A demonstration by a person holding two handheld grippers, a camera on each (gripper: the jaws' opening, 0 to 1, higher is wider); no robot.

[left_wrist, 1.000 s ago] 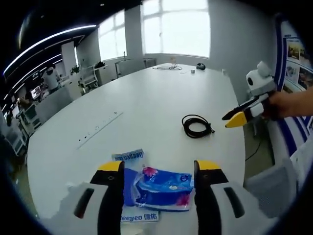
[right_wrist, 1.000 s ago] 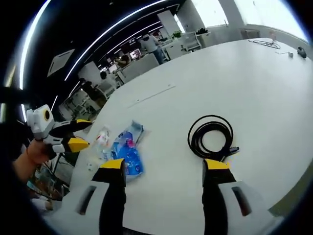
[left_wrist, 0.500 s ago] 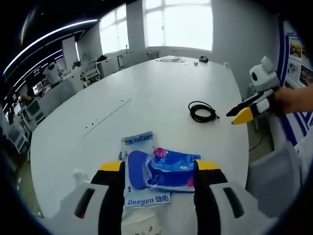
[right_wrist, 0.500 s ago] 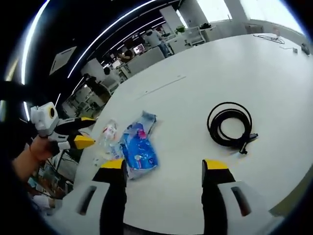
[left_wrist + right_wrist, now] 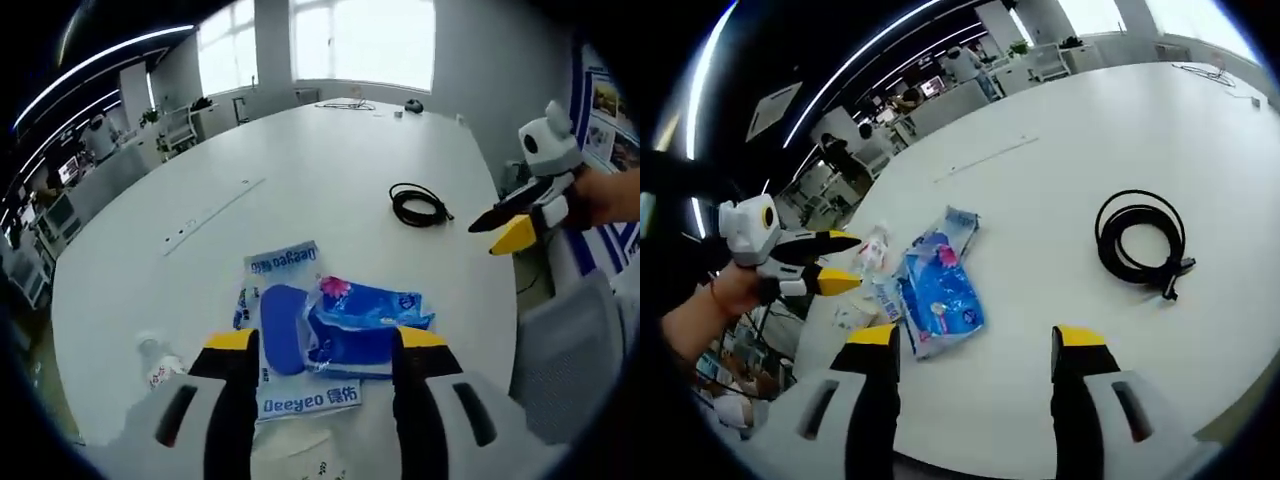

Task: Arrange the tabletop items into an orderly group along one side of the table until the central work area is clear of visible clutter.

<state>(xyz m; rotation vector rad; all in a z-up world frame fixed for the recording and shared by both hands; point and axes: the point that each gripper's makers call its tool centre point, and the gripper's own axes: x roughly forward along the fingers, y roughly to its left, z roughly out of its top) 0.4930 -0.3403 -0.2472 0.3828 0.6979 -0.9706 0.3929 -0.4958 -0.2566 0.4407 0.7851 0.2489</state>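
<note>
Just past the tips of my left gripper point(image 5: 321, 340), toward 12 o'clock, lies the blue tissue pack point(image 5: 365, 325), resting on a flat Deeyeo packet point(image 5: 290, 330) with a dark blue pad point(image 5: 280, 328) on top. My left jaws are spread wide with nothing between them, and the pile sits right in the gap ahead. The tissue pack's long side runs from 9 to 3 o'clock across my left jaws, so I think I would have to turn my hand to pinch it across its short side. A small clear bottle point(image 5: 155, 362) lies at about 8 o'clock by my left jaw. The black cable coil point(image 5: 418, 205) is far off at 1 o'clock, well apart from the pile. My right gripper point(image 5: 973, 338) is also spread wide and holds nothing. From there the tissue pack point(image 5: 938, 300) is at 11 o'clock and the cable coil point(image 5: 1140, 243) is at 1 o'clock, closer to this hand than to the left one. I think my left hand is nearer the pile and my right hand is nearer the cable. The big white table point(image 5: 300, 170) is smooth and mostly bare. Bright windows are at the far end, and desks and chairs stand around the room.
</note>
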